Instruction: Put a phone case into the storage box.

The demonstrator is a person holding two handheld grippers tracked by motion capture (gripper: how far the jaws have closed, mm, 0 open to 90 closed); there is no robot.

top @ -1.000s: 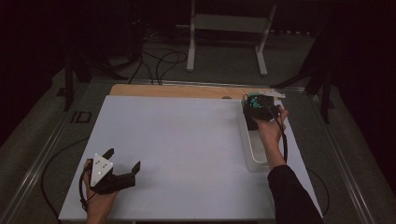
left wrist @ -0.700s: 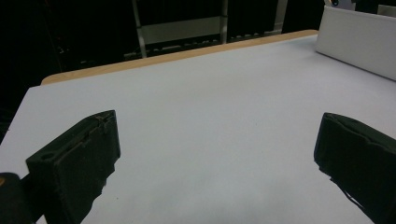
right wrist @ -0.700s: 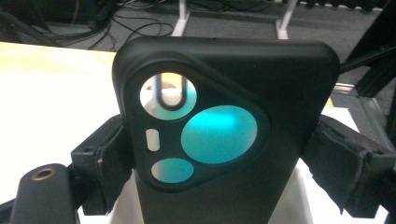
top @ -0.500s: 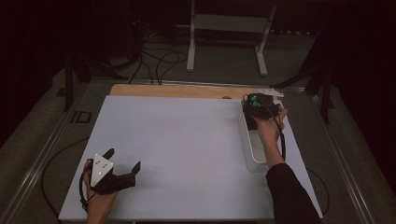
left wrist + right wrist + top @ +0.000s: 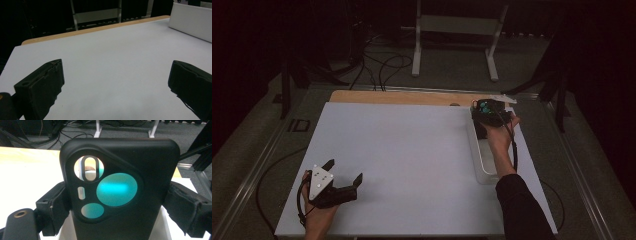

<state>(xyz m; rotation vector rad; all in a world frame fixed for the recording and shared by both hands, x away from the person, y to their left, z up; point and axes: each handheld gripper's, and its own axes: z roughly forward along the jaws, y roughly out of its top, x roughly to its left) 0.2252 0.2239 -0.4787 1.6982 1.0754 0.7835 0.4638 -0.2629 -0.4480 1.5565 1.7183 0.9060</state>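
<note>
Right tool (image 5: 490,112) sits at the far right of the tabletop (image 5: 412,150), over the far end of the long white tray (image 5: 479,162). In the right gripper view its jaws are clamped on the two side edges of a black phone case (image 5: 120,187), held upright with the back toward the camera. Camera cutouts are visible: one oval opening (image 5: 88,168) shows the tabletop through it, and two round ones glow teal. In the high view the case shows as a dark shape with teal spots at the tool. The white tray is just below the case in the right gripper view. The right hand (image 5: 499,137) reaches along the tray, with a dark sleeve (image 5: 522,210) at the near edge.

Versus the earlier frames, the right tool and case sit at almost the same spot above the tray's far end; any shift is tiny. The wrist angle looks the same.

Left tool (image 5: 343,181) rests at the near left of the tabletop, unchanged from before, with a grey plate on top. Its jaws are wide apart, with nothing between them, only bare white surface in the left gripper view. The tray wall (image 5: 190,21) shows far right in that view. The wooden edge strip (image 5: 402,97) runs along the far side.
</note>
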